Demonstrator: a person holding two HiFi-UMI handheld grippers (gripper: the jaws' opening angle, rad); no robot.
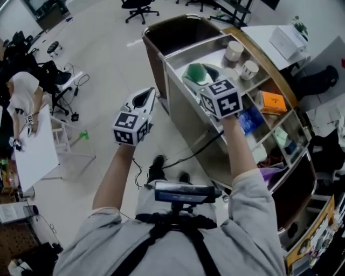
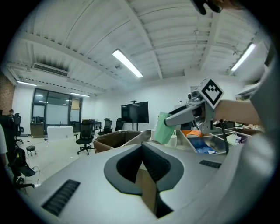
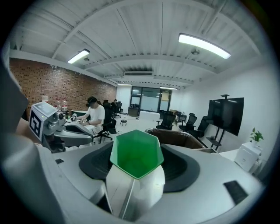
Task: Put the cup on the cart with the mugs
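A cup (image 1: pixel 195 70) with a green inside, a white faceted outside and a six-sided rim (image 3: pixel 136 153) sits between the jaws of my right gripper (image 1: pixel 199 76), which is shut on it. It hangs over the near left part of the metal cart's (image 1: pixel 188 121) top tray. Two pale mugs (image 1: pixel 234 51) (image 1: pixel 249 69) stand farther back on that tray. My left gripper (image 1: pixel 148 96) is held over the floor left of the cart, its jaws together with nothing in them. The left gripper view shows the cup (image 2: pixel 165 128) in the right gripper (image 2: pixel 171 119) above the cart.
A brown bin (image 1: pixel 178 29) stands at the cart's far end. Lower cart compartments hold an orange box (image 1: pixel 271 101) and a blue pack (image 1: pixel 249 119). A person in a white shirt (image 1: pixel 21 102) sits at the left by a white board (image 1: pixel 38 151). Office chairs (image 1: pixel 141 8) stand behind.
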